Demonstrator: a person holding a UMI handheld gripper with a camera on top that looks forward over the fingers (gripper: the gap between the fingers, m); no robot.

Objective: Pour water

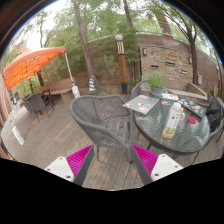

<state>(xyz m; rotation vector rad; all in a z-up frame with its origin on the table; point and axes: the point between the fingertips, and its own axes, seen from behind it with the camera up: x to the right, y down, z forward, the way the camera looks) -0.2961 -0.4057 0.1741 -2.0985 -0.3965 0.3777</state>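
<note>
My gripper (pixel 113 165) is open, its two magenta-padded fingers (pixel 80 159) spread wide with nothing between them, only wooden decking below. Ahead and to the right stands a round glass patio table (pixel 158 128). On it lie a clear plastic bottle (pixel 171 122) on its side near the front, a flat tablet-like sheet (pixel 141 104), and several small dark items toward the far right. The bottle is well beyond my right finger. No cup is clearly visible.
A grey wicker chair (pixel 100 115) stands just ahead of the fingers, between me and the table. An orange parasol (pixel 32 65) with chairs under it is off to the left. Trees, a brick post and a stone wall lie behind. A potted plant (pixel 155 81) sits beyond the table.
</note>
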